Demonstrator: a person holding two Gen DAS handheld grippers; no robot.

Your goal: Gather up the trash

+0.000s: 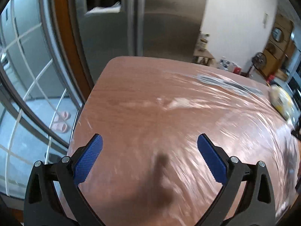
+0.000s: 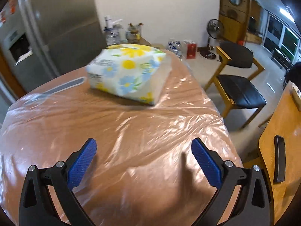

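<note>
Both claws spread wide, gripping nothing.
I judge the plastic sheet [image 2: 131,124] on the table [image 1: 131,79] light, slippery, crinkly; I'd pinch a raised wrinkle with my right gripper [image 2: 144,147], left gripper [image 1: 150,143] idle.

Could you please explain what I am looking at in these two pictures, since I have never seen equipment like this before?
There is no robot here: a person holds a two-finger gripper in each hand, and a fisheye camera on each looks forward along its fingers. One picture comes from the left gripper, the other from the right gripper. The blue pads are the fingertips; both pairs stand wide apart and hold nothing. Below them is a brown table covered by a crinkled clear plastic sheet. On it lies a flowered pack of tissues, which the left view shows blurred at its right edge. A fridge stands behind, and a chair stands to the right.
</note>
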